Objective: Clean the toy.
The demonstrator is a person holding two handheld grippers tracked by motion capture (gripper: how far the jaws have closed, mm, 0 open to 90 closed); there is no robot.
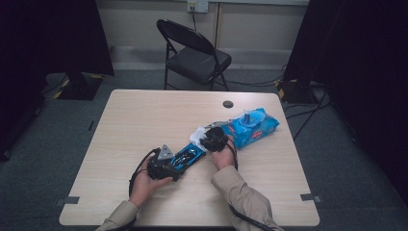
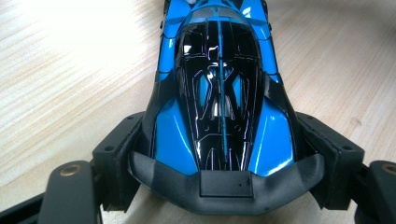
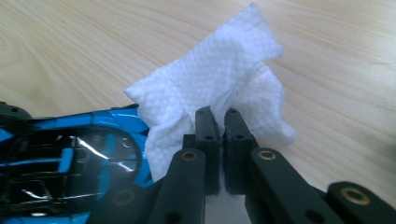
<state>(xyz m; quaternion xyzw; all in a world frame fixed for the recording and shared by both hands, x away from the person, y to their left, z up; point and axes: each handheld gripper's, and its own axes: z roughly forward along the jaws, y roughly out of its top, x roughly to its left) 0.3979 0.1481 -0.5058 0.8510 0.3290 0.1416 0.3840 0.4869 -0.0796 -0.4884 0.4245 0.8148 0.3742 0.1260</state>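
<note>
One blue-and-black toy car (image 1: 188,155) lies near the middle of the light wood counter (image 1: 144,120), its rear clamped between the jaws of the left tool (image 1: 179,162). The right tool (image 1: 204,137), jaws pressed together, pinches one white wipe (image 3: 219,88) against the car's front end. One blue wipes pack (image 1: 251,126) lies just beyond, near the counter's right edge. Behind the counter, one black folding chair (image 1: 195,53) stands on grey carpet, with dark curtains to either side.
</note>
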